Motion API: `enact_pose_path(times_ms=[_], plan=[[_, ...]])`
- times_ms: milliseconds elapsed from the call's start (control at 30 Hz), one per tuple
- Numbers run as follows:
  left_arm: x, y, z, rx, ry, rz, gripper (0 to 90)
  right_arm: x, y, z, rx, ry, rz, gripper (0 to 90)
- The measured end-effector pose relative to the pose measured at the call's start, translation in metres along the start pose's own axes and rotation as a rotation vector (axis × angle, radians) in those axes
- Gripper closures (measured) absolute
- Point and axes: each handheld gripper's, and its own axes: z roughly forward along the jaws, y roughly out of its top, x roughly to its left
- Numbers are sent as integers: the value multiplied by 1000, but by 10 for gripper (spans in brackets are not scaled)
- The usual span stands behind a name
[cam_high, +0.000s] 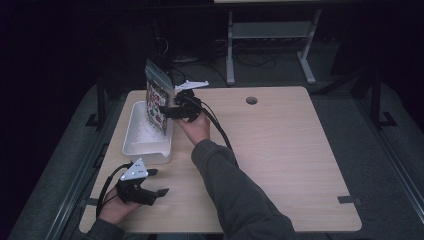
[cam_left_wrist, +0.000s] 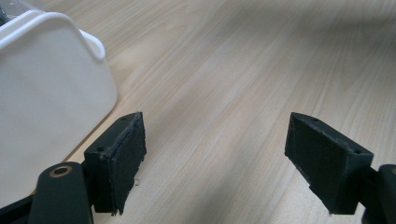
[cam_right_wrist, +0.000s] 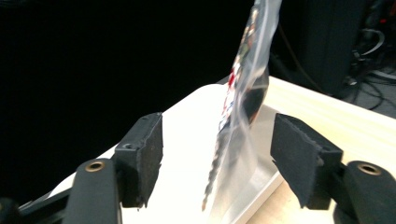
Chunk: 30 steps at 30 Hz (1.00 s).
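Clear plastic bag (cam_high: 157, 98) stands upright in the white tub (cam_high: 134, 141) near the desk's (cam_high: 280, 150) left edge, between the right tool's (cam_right_wrist: 217, 154) parted jaws. Left tool (cam_left_wrist: 215, 163) gapes wide at the near-left corner.

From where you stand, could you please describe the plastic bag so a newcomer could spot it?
On the wooden table, find the white tub near its left edge. Standing upright in it, between the right gripper's open jaws, is the clear bag with colourful contents.
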Motion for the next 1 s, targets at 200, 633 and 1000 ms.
enact_pose_path(times_ms=[200,633,1000], plan=[[-1,0,0,-6,-3,-8,198,-3,-7,-18,9,47,-3,311],[-2,0,2,-8,-7,-17,199,-21,-31,-68,35,81,13,269],[-2,0,3,-9,-10,-19,199,-35,-44,-115,54,63,-7,257]])
